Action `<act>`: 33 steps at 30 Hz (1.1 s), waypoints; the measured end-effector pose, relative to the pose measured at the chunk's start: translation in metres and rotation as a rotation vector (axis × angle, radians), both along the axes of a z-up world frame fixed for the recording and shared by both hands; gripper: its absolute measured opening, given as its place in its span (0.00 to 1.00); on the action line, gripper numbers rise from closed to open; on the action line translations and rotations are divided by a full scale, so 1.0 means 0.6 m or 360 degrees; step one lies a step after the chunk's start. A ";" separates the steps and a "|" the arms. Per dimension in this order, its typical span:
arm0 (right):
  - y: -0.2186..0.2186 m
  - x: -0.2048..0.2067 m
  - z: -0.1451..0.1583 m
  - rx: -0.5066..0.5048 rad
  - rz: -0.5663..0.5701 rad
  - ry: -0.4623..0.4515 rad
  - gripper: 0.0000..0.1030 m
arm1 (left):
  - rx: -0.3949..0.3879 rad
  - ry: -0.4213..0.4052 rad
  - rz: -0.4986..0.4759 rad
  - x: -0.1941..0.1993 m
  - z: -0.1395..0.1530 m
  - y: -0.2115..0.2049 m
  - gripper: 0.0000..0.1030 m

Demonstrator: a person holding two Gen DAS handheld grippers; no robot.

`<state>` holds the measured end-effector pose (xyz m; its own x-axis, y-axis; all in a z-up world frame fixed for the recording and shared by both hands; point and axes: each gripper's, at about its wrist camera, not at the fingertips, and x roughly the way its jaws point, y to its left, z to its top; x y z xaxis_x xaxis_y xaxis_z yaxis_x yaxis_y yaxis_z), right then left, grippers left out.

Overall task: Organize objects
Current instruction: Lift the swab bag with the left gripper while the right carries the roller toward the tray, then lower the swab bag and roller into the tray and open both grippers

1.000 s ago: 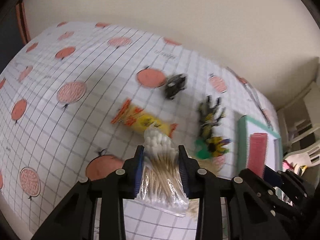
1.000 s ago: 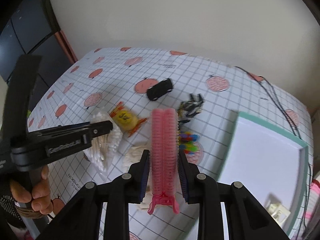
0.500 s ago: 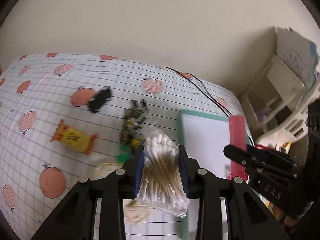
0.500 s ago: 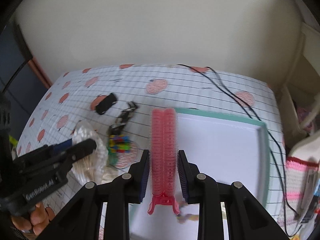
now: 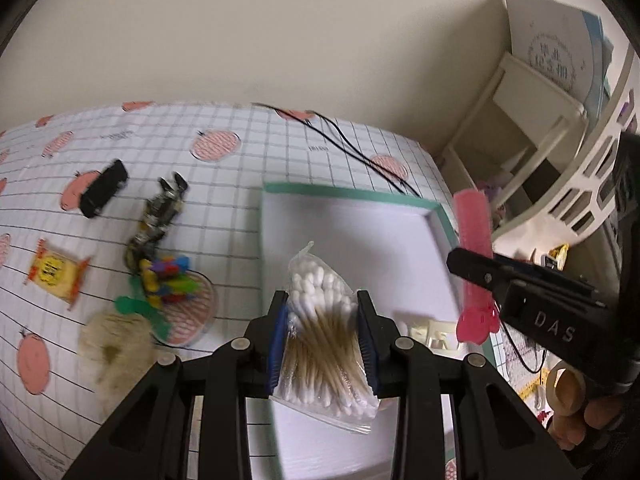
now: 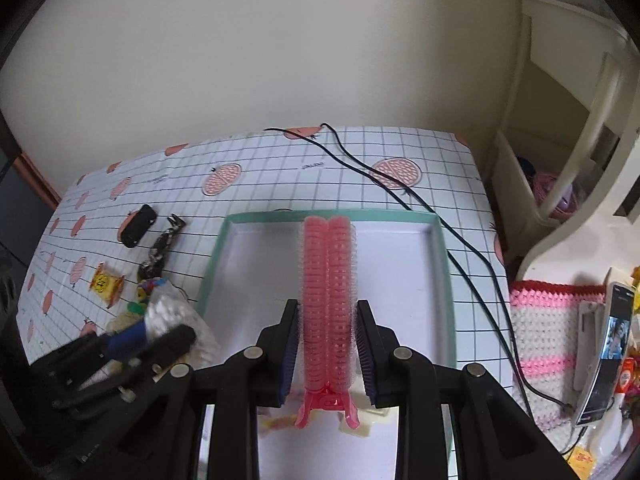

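— Both grippers had swung across from the clutter to the tray since a second ago, hadn't they?

— They had. The left gripper (image 5: pixel 323 334) was pinched on the bag of cotton swabs (image 5: pixel 322 344), its blue pads pressed into the plastic on either side, and the bag hung above the near-left part of the white tray (image 5: pixel 360 236) with the teal rim.

— And the other one?

— The right gripper (image 6: pixel 327 344) was clamped on the pink hair roller clip (image 6: pixel 328 292), which stood lengthwise between the fingers and pointed over the middle of the tray. From the left wrist view the same clip showed near the tray's right edge, with a hand (image 5: pixel 588 412) behind the gripper's handle.

— Anything in the tray already?

— Small pale pieces (image 5: pixel 432 332) lay at its near end; too blurred to tell what they were.

— What was left out on the mat?

— On the gridded tablecloth (image 5: pixel 224 184), left of the tray: a black toy car (image 5: pixel 103 194), a dark robot figure (image 5: pixel 157 218), a yellow candy packet (image 5: pixel 56 274), a colourful little toy (image 5: pixel 168 280) and a beige fluffy lump (image 5: pixel 116 348). Two black cables (image 6: pixel 400 192) ran past the tray's far right corner.
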<state>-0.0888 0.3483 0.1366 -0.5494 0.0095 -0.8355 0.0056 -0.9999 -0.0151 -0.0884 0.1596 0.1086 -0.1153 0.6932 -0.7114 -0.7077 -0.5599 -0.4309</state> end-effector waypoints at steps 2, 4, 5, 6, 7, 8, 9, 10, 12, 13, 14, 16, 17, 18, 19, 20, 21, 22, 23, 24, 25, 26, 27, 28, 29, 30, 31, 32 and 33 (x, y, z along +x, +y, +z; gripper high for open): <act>0.001 0.000 -0.006 0.0014 -0.0002 -0.0017 0.28 | -0.0020 0.0009 -0.0028 0.013 -0.006 0.010 0.33; 0.000 -0.002 -0.013 0.0017 0.0002 -0.0034 0.28 | -0.0034 0.0011 -0.0050 0.022 -0.010 0.017 0.33; -0.002 -0.002 -0.017 0.0021 0.0004 -0.0044 0.28 | -0.0037 0.0009 -0.0058 0.024 -0.011 0.019 0.33; -0.003 -0.002 -0.022 0.0027 0.0005 -0.0056 0.28 | -0.0043 0.0007 -0.0065 0.027 -0.013 0.021 0.33; -0.004 -0.003 -0.027 0.0034 0.0007 -0.0065 0.28 | -0.0050 0.0006 -0.0068 0.029 -0.015 0.023 0.33; -0.006 -0.005 -0.033 0.0045 0.0009 -0.0079 0.28 | -0.0056 0.0005 -0.0072 0.031 -0.018 0.025 0.34; -0.007 -0.005 -0.037 0.0051 0.0009 -0.0089 0.28 | -0.0064 0.0004 -0.0080 0.033 -0.021 0.028 0.34; -0.009 -0.006 -0.041 0.0055 0.0011 -0.0099 0.28 | -0.0075 0.0005 -0.0083 0.035 -0.024 0.030 0.34; -0.012 -0.010 -0.050 0.0062 0.0012 -0.0122 0.28 | -0.0098 0.0007 -0.0091 0.039 -0.031 0.035 0.34; -0.013 -0.011 -0.054 0.0068 0.0011 -0.0131 0.28 | -0.0110 0.0011 -0.0097 0.042 -0.034 0.037 0.34; -0.013 -0.011 -0.058 0.0082 0.0006 -0.0142 0.28 | -0.0116 0.0014 -0.0100 0.043 -0.034 0.038 0.34; -0.014 -0.012 -0.063 0.0100 -0.0003 -0.0157 0.29 | -0.0127 0.0019 -0.0110 0.046 -0.036 0.040 0.34; -0.014 -0.012 -0.064 0.0102 -0.0008 -0.0164 0.29 | -0.0129 0.0022 -0.0112 0.047 -0.036 0.040 0.34; -0.013 -0.012 -0.065 0.0102 -0.0012 -0.0168 0.29 | -0.0127 0.0025 -0.0116 0.048 -0.035 0.040 0.34; -0.013 -0.012 -0.066 0.0102 -0.0015 -0.0172 0.29 | -0.0126 0.0026 -0.0118 0.048 -0.035 0.040 0.34; -0.013 -0.012 -0.067 0.0103 -0.0019 -0.0176 0.29 | -0.0126 0.0025 -0.0118 0.049 -0.035 0.040 0.34; -0.013 -0.012 -0.067 0.0105 -0.0020 -0.0179 0.29 | -0.0125 0.0022 -0.0122 0.049 -0.035 0.040 0.34; -0.013 -0.012 -0.066 0.0110 -0.0019 -0.0180 0.29 | -0.0124 0.0021 -0.0125 0.050 -0.035 0.040 0.34; -0.014 -0.011 -0.066 0.0118 -0.0017 -0.0180 0.29 | -0.0123 0.0020 -0.0130 0.051 -0.035 0.040 0.34; -0.015 -0.011 -0.065 0.0122 -0.0016 -0.0179 0.29 | -0.0123 0.0019 -0.0135 0.051 -0.034 0.040 0.34; -0.015 -0.011 -0.064 0.0125 -0.0018 -0.0177 0.29 | -0.0125 0.0017 -0.0135 0.051 -0.034 0.041 0.35; -0.015 -0.011 -0.062 0.0128 -0.0024 -0.0174 0.29 | -0.0128 0.0010 -0.0134 0.050 -0.034 0.041 0.35; -0.014 -0.011 -0.061 0.0130 -0.0029 -0.0173 0.29 | -0.0125 0.0000 -0.0135 0.049 -0.034 0.041 0.36; -0.014 -0.011 -0.060 0.0132 -0.0033 -0.0173 0.29 | -0.0119 -0.0006 -0.0139 0.048 -0.033 0.041 0.38; -0.013 -0.011 -0.059 0.0136 -0.0038 -0.0172 0.30 | -0.0112 -0.0007 -0.0140 0.048 -0.032 0.040 0.39; -0.013 -0.012 -0.058 0.0141 -0.0043 -0.0171 0.31 | -0.0108 -0.0002 -0.0139 0.047 -0.031 0.039 0.41; -0.012 -0.011 -0.058 0.0147 -0.0048 -0.0170 0.32 | -0.0104 0.0005 -0.0161 0.047 -0.029 0.039 0.42; -0.012 -0.011 -0.057 0.0152 -0.0054 -0.0170 0.32 | -0.0099 0.0005 -0.0161 0.047 -0.028 0.038 0.42; -0.011 -0.011 -0.057 0.0154 -0.0057 -0.0170 0.32 | -0.0097 0.0006 -0.0163 0.047 -0.027 0.038 0.43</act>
